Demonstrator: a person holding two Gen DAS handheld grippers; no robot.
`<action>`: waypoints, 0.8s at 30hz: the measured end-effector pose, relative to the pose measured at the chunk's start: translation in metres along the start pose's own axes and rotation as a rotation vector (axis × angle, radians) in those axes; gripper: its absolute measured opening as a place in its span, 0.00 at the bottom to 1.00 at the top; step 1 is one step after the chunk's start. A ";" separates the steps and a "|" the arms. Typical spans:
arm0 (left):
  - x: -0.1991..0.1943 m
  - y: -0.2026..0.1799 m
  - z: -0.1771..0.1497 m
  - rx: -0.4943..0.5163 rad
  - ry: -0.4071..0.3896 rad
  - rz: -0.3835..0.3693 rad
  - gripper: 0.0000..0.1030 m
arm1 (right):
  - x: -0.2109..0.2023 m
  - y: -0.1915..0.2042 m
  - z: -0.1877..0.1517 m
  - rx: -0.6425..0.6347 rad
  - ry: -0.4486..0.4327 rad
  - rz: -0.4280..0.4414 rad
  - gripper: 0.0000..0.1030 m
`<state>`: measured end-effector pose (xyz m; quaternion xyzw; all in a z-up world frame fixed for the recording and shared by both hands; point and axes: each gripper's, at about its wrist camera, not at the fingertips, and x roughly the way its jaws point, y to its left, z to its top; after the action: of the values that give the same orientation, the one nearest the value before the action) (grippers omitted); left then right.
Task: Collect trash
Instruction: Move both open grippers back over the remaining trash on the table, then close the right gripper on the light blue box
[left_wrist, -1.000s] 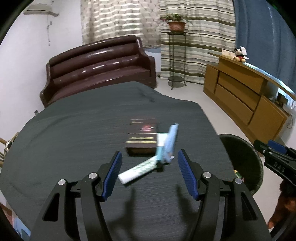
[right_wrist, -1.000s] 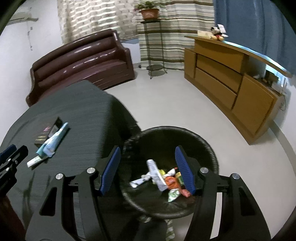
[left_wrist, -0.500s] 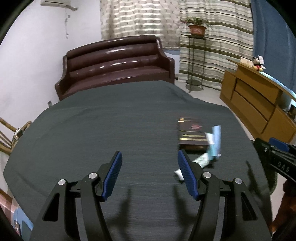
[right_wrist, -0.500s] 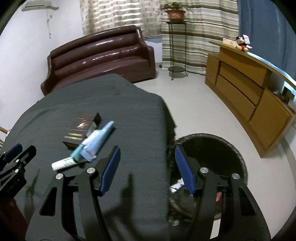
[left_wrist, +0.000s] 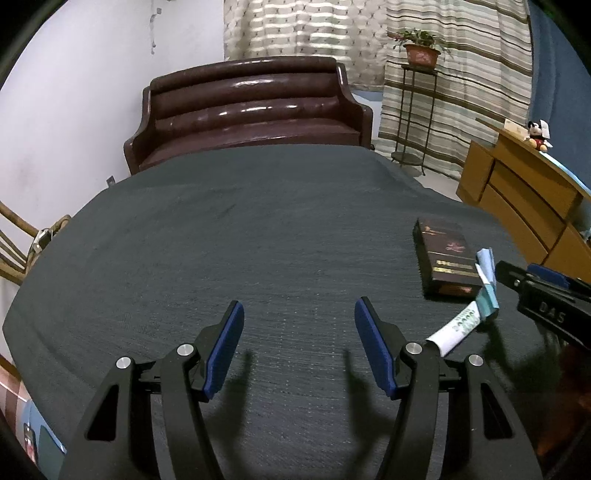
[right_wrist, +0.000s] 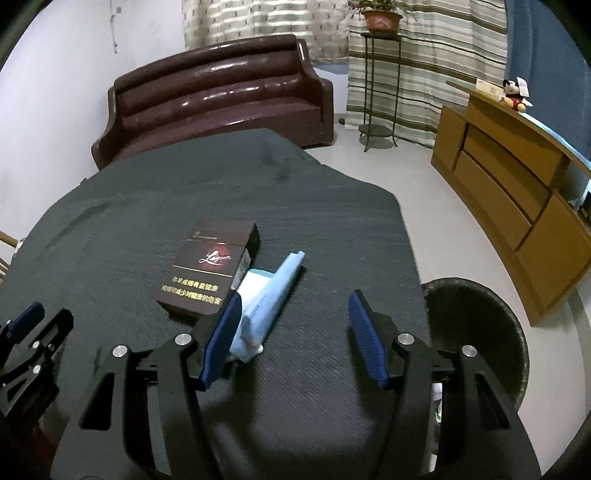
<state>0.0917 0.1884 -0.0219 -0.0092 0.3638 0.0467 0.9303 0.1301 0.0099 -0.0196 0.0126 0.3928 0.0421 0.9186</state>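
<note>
A dark brown cigarette box (right_wrist: 212, 267) lies on the dark-clothed table (right_wrist: 332, 221), with a light blue wrapper (right_wrist: 271, 291) and a white tube beside it. In the left wrist view the box (left_wrist: 445, 256), the blue wrapper (left_wrist: 485, 275) and the white tube (left_wrist: 458, 328) lie at the right. My right gripper (right_wrist: 293, 334) is open and empty, its left finger next to the wrapper. My left gripper (left_wrist: 299, 341) is open and empty over bare cloth, left of the trash. The black bin (right_wrist: 476, 332) stands on the floor right of the table.
A brown leather sofa (left_wrist: 251, 110) stands behind the table. A wooden sideboard (right_wrist: 517, 177) with a plush toy runs along the right wall. A plant stand (right_wrist: 378, 74) stands by the striped curtains. A wooden chair (left_wrist: 18, 254) is at the table's left edge.
My right gripper swung from over the bin back left to the table, close to the wrapper. My left gripper moved left, so the trash now lies to its right.
</note>
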 end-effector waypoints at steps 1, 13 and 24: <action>0.002 0.001 0.000 -0.002 0.003 0.000 0.59 | 0.003 0.001 0.001 -0.001 0.009 -0.004 0.53; 0.008 0.006 0.000 -0.001 0.017 -0.024 0.59 | 0.019 0.003 -0.004 -0.006 0.084 -0.029 0.31; 0.007 0.011 -0.003 0.004 0.014 -0.030 0.59 | 0.012 -0.004 -0.010 0.045 0.090 -0.014 0.33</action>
<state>0.0937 0.1996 -0.0283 -0.0132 0.3703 0.0318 0.9283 0.1317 0.0067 -0.0352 0.0286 0.4348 0.0276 0.8996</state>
